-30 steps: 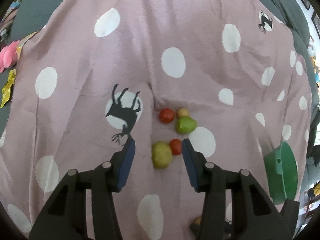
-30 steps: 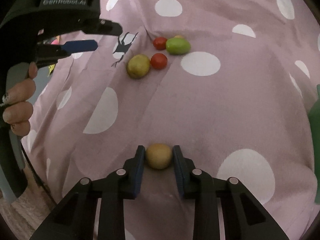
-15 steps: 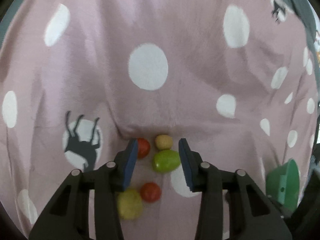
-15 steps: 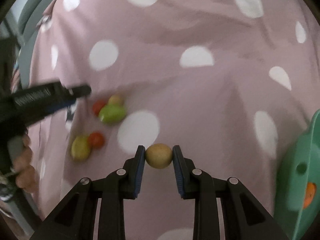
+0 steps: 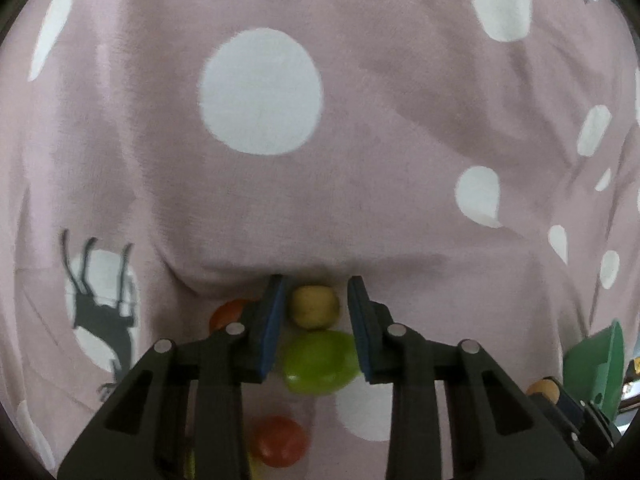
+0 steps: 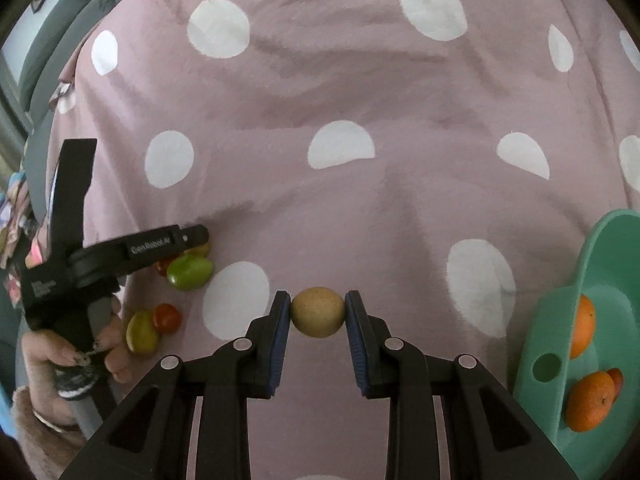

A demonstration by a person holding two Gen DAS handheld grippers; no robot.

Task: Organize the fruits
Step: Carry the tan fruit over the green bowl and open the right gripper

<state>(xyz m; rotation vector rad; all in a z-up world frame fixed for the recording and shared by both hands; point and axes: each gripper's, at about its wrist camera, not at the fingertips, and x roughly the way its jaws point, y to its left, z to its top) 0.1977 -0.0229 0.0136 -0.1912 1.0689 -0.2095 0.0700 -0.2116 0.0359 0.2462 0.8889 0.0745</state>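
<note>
While the right gripper (image 6: 318,310) has its jaws closed snugly on a round tan fruit (image 6: 318,317), both blue pads touching its sides, the fruit hangs clear above the pink polka-dot cloth (image 6: 340,92). The fruit sits at the very tips of the jaws.

Left gripper (image 5: 316,294): jaws parted, gripping nothing. A small tan-yellow fruit (image 5: 314,306) lies between the tips, with a gap on each side. Just nearer the camera, a green oval fruit (image 5: 320,362) lies on the cloth between the two jaws, touching the tan-yellow one or nearly so. A red tomato-like fruit (image 5: 229,314) shows partly, just outside the left-hand jaw. Another red one (image 5: 280,440) lies lower, beneath the gripper body; a sliver of yellow-green fruit (image 5: 192,464) sits beside it, mostly hidden.

From the right wrist view the same cluster appears at left: the left gripper body (image 6: 132,256) reaches over the green fruit (image 6: 189,273), and a yellow-green fruit (image 6: 141,332) touches a red one (image 6: 166,317) nearer the person's left hand (image 6: 76,356), which wraps the gripper handle.

Far right: a teal-green bowl (image 6: 560,320), tilted, rim toward the camera. Inside, two orange citrus fruits (image 6: 590,400), one above the other, and a bit of red fruit (image 6: 617,380) behind the lower one. The bowl (image 5: 596,364) stands well apart from the fruit cluster. Grey bedding (image 6: 60,32) edges the cloth at upper left.
</note>
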